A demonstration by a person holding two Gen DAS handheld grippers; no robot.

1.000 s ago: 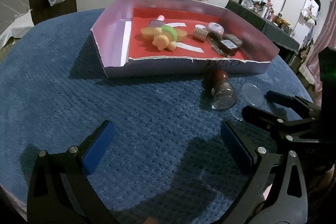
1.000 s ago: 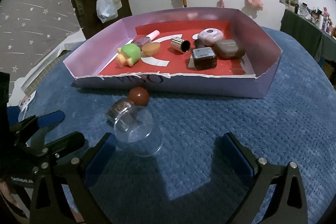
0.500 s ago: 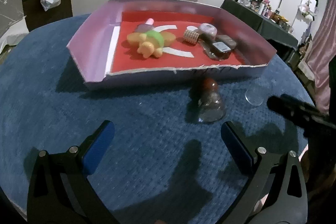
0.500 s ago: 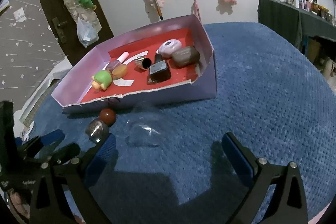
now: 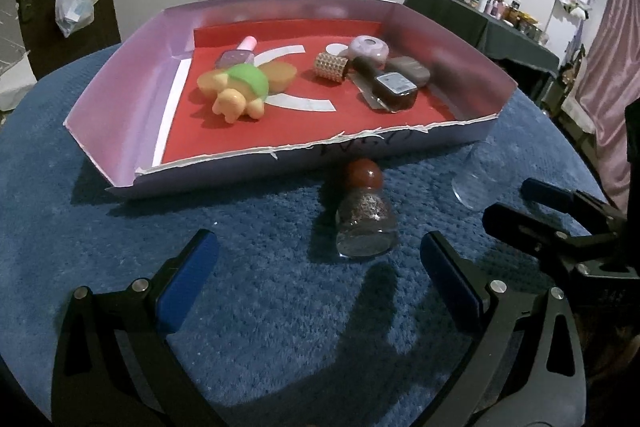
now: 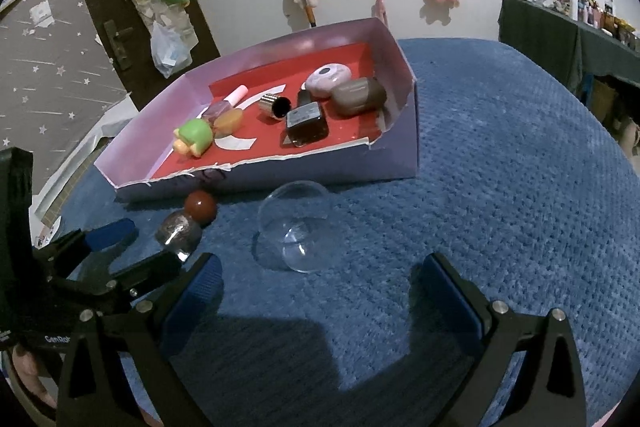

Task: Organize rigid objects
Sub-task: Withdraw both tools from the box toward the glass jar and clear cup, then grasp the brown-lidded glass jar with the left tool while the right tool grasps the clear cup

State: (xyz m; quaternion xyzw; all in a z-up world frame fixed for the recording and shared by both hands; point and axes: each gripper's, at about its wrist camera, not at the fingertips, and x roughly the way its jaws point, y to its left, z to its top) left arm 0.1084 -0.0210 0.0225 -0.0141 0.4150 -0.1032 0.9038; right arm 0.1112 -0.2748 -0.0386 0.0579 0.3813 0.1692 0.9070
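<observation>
A purple cardboard tray (image 5: 120, 99) with a red floor holds a green and yellow toy (image 5: 240, 91), a dark bottle (image 5: 392, 89) and other small items. In front of it on the blue cloth lie a small glass bottle with a red ball stopper (image 5: 364, 215) and a clear glass cup (image 6: 294, 227) on its side. My left gripper (image 5: 316, 279) is open, just short of the small bottle. My right gripper (image 6: 316, 291) is open, just short of the clear cup. The left gripper also shows at the left of the right wrist view (image 6: 132, 247).
The round table has a blue textured cloth (image 6: 500, 187). The tray (image 6: 400, 163) stands at the far middle. Plush toys and a pencil hang on the wall behind. A dark cluttered side table (image 5: 500, 31) stands at the right.
The clear cup now lies apart from the small bottle, to its right. The right gripper has swung right and now faces the cup. The left gripper has moved closer to the bottle.
</observation>
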